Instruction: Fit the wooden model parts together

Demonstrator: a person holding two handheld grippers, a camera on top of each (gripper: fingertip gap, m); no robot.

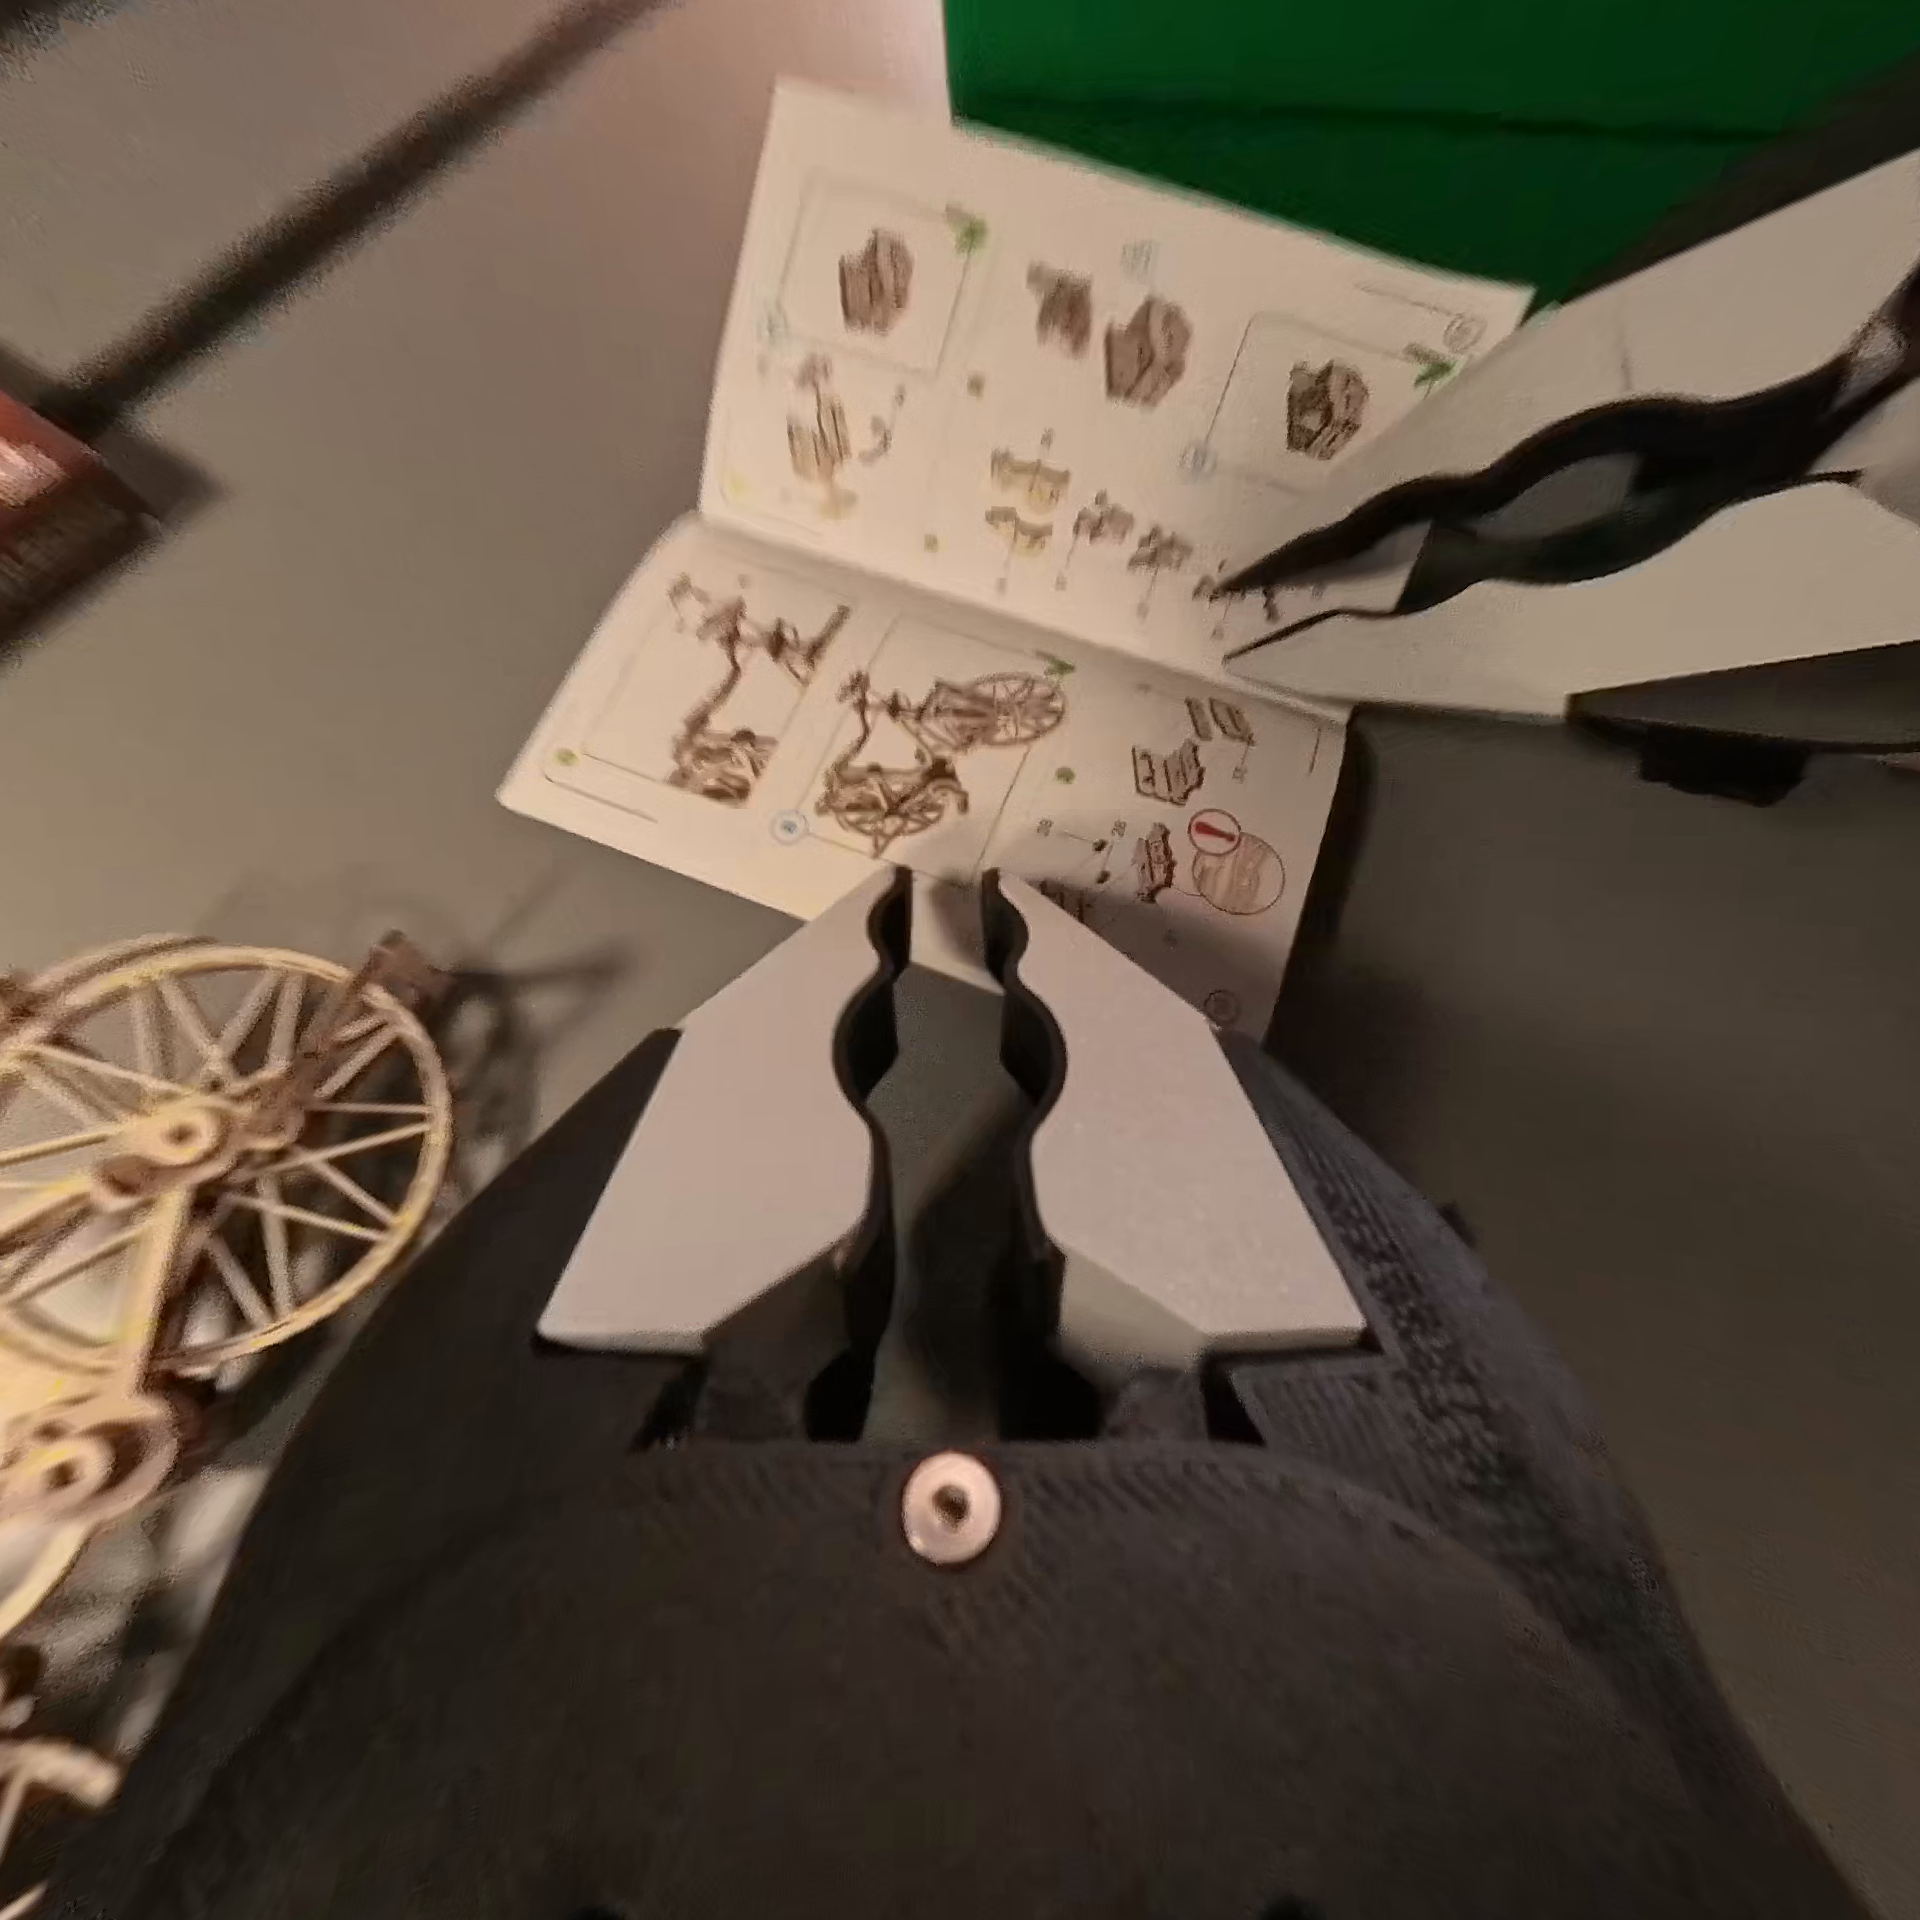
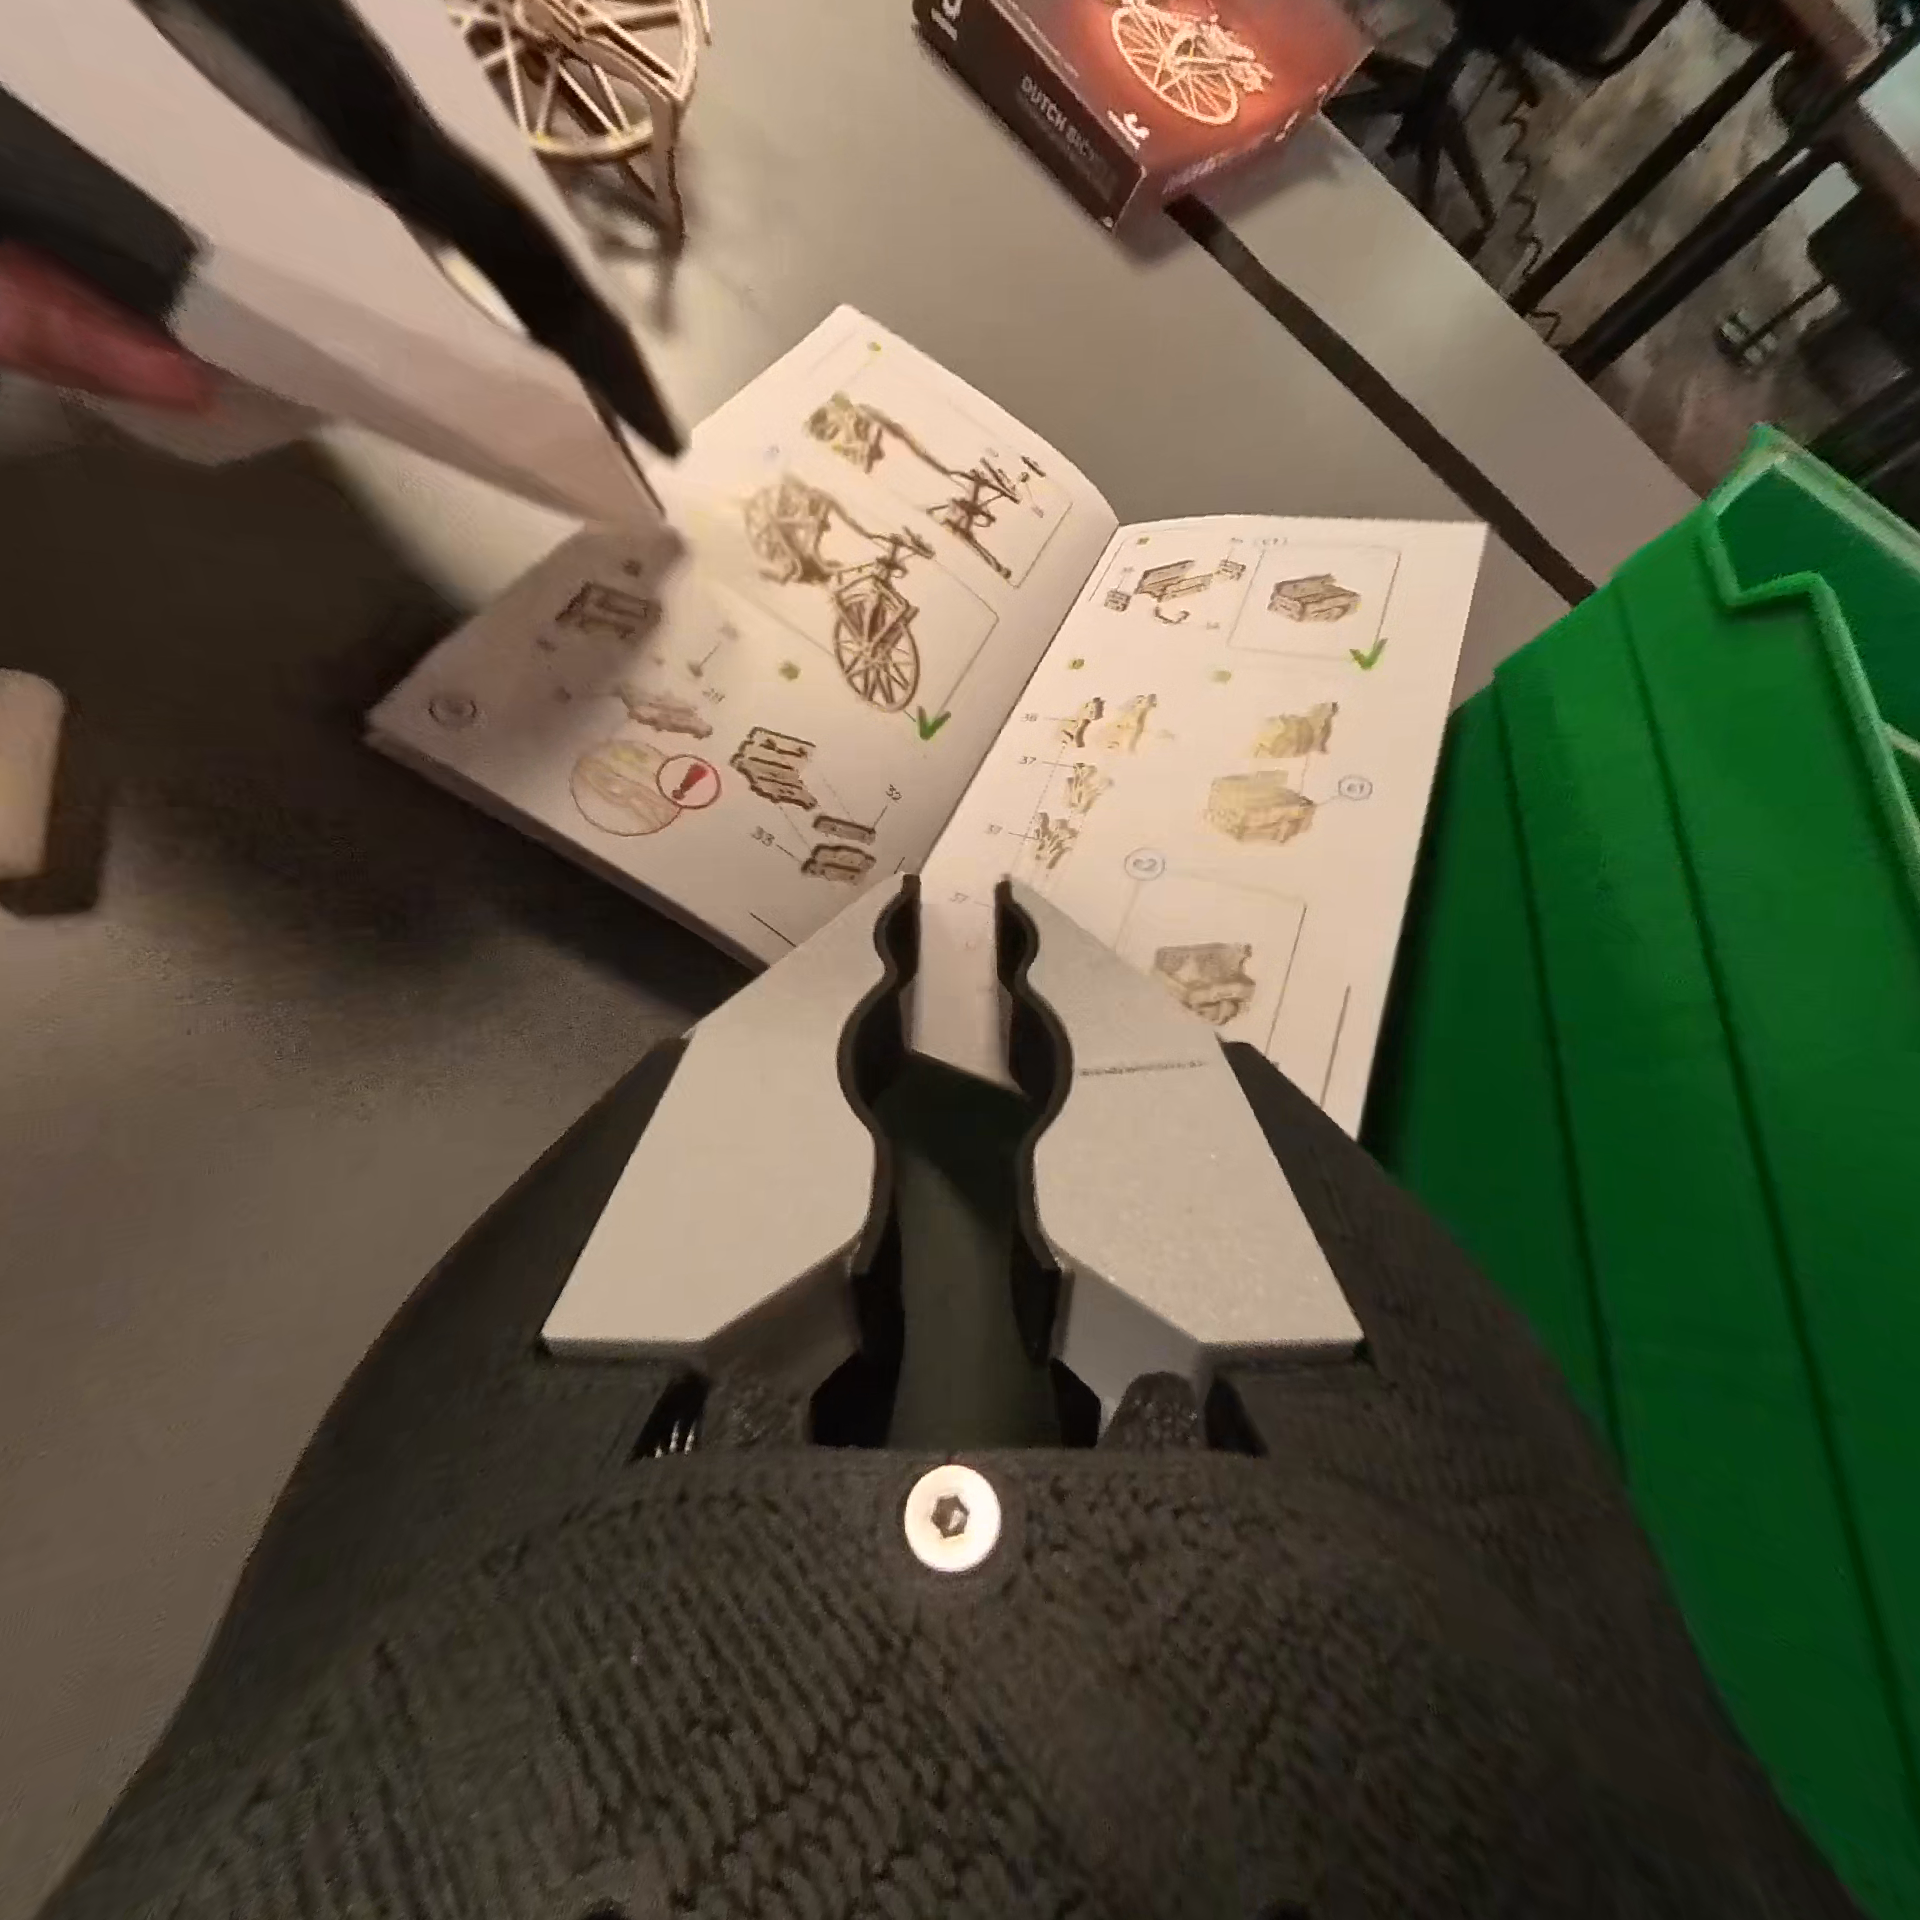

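A partly built wooden bicycle model (image 1: 208, 1143) with a spoked wheel stands on the grey table at the left; it also shows at the far top of the right wrist view (image 2: 582, 83). An open instruction booklet (image 1: 987, 571) lies flat between the grippers and also shows in the right wrist view (image 2: 935, 675). My left gripper (image 1: 945, 883) is slightly open and empty, its tips at the booklet's near edge. My right gripper (image 2: 958, 888) is slightly open and empty over the booklet's near edge. Each gripper shows in the other's view, blurred, tips over a page: right gripper (image 1: 1231, 621), left gripper (image 2: 660, 483).
A green plastic bin (image 2: 1662, 935) stands close on the right of the booklet, also in the left wrist view (image 1: 1455, 104). The dark kit box (image 2: 1143, 94) lies at the far table edge. A small pale object (image 2: 21, 769) lies at the left edge. There is about 9 cm between the tips of the two grippers.
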